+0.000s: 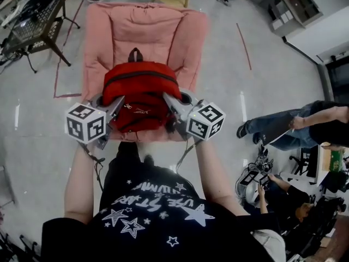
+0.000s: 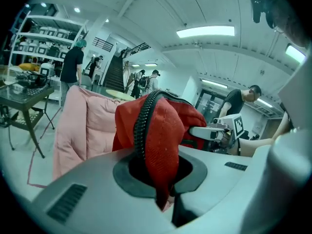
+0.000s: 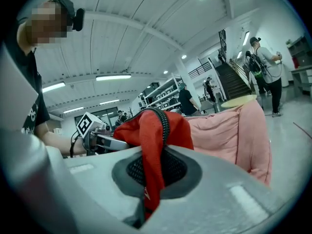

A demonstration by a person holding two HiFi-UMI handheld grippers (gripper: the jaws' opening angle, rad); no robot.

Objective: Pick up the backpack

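Note:
A red backpack (image 1: 140, 94) with a black zipper and a dark top handle hangs in front of the pink armchair (image 1: 144, 31), held up at both sides. My left gripper (image 1: 115, 107) is shut on the red fabric of its left side (image 2: 161, 145). On the other side my right gripper (image 1: 170, 103) is shut on the red fabric (image 3: 151, 155). In each gripper view a fold of red cloth with the zipper runs down between the closed jaws (image 2: 168, 204), and the other gripper shows beyond the bag.
A dark metal side table (image 1: 35, 23) stands at the back left. A person (image 1: 294, 125) sits low at the right among cables and equipment. Shelving (image 1: 292, 7) stands at the back right. Other people stand near the stairs (image 2: 113, 72).

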